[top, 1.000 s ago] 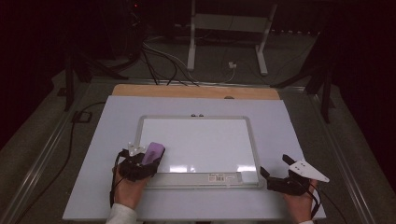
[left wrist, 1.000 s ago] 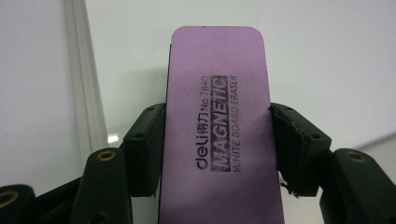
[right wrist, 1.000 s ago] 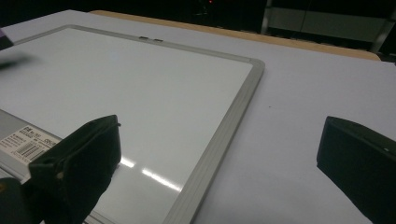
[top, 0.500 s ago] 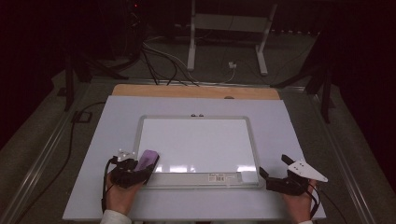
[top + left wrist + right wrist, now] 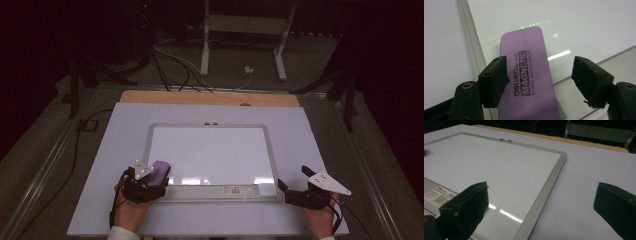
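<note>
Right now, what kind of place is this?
Likely a lab or data-recording room, not an office: dark surroundings, loose cables on the floor, a metal stand behind the table, and a whiteboard laid flat for hand-held grippers.

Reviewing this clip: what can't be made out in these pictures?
- Eraser: near end cut off by the bottom edge of the left gripper view.
- Label on the whiteboard: print too small in the high view.
- Right gripper: jaw bases run off the right gripper view's edges.

One whiteboard (image 5: pixel 212 155), one purple eraser (image 5: pixel 160 172), two tools (image 5: pixel 150 189), perhaps two board clips (image 5: pixel 211 123).
</note>
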Tool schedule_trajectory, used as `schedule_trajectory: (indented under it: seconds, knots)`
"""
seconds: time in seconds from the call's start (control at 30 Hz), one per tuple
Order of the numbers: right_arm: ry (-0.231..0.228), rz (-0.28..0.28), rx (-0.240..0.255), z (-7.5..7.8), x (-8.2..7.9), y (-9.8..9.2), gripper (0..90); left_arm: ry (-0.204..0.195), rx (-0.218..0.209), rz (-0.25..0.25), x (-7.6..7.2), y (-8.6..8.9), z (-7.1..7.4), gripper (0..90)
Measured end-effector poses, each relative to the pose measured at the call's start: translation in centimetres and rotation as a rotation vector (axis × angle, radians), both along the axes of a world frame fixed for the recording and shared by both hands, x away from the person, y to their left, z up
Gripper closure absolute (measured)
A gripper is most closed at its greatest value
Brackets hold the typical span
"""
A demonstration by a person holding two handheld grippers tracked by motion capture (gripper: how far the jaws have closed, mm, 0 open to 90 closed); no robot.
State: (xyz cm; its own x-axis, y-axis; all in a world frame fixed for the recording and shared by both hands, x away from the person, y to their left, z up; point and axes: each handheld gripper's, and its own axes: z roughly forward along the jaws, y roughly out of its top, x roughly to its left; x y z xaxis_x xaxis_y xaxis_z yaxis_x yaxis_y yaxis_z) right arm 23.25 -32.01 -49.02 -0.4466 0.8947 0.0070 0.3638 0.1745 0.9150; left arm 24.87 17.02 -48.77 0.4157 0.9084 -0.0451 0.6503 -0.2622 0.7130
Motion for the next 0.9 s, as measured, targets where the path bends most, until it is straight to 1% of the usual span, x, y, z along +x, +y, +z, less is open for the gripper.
schedule_trajectory:
  seconds: [0.17,0.23,0.3,0.4,0.5,0.53,0.7,0.9]
  knots:
    - [0.000,-0.001,-0.001,0.0,0.0,0.0,0.2,0.011,0.003,0.002,0.1,0.4,0.0,32.9]
    - [0.000,-0.001,0.000,0.0,0.0,0.0,0.2,0.014,-0.005,0.005,0.0,0.6,0.1,34.7]
    - [0.000,-0.002,0.000,0.0,0.0,0.0,0.2,0.015,-0.013,-0.002,-0.1,0.8,0.1,38.4]
    - [0.000,-0.002,0.000,0.0,0.0,0.0,0.2,0.020,-0.014,0.015,-0.2,1.2,0.1,40.9]
    - [0.000,-0.001,-0.001,0.0,0.0,0.0,0.2,0.037,-0.027,0.028,0.0,1.9,0.0,41.2]
    - [0.000,-0.001,-0.002,0.0,0.0,0.0,0.2,0.042,-0.040,0.031,-0.1,2.1,-0.1,41.4]
    - [0.002,0.000,-0.004,-0.1,0.0,0.1,0.2,0.048,-0.054,0.029,-0.6,2.5,-0.1,43.6]
    - [0.002,0.002,-0.006,-0.1,0.0,0.2,0.2,0.070,-0.105,0.043,-0.2,3.0,-0.1,45.0]
